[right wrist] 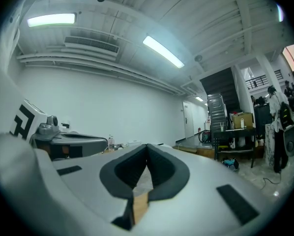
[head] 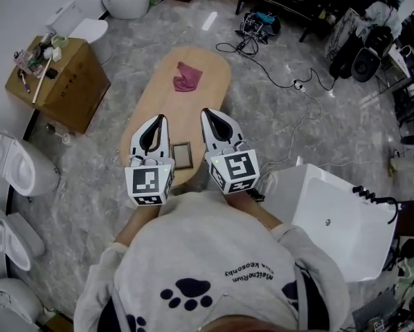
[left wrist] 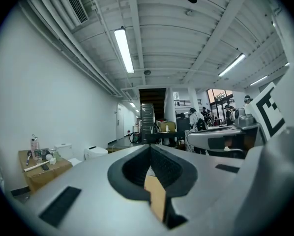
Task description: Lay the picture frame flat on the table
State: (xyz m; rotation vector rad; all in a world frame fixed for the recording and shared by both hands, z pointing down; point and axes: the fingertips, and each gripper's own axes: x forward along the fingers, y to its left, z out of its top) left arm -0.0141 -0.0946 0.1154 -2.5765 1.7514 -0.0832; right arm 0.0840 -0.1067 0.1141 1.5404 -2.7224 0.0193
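Observation:
In the head view a small dark-framed picture frame [head: 183,155] lies flat on the oval wooden table [head: 158,95], near its front end. My left gripper [head: 160,118] hovers just left of the frame and my right gripper [head: 205,112] just right of it, both pointing away from me, level and side by side. Both are shut with nothing between the jaws. In the left gripper view the left gripper [left wrist: 149,147] shows closed tips against the room; the right gripper [right wrist: 147,146] looks the same in its own view. Neither gripper view shows the frame.
A crumpled pink cloth [head: 187,77] lies on the far half of the table. A cardboard box [head: 58,81] with clutter stands at left, toilets [head: 16,171] along the left wall, a white tub [head: 338,223] at right. Cables [head: 276,68] trail over the floor beyond the table.

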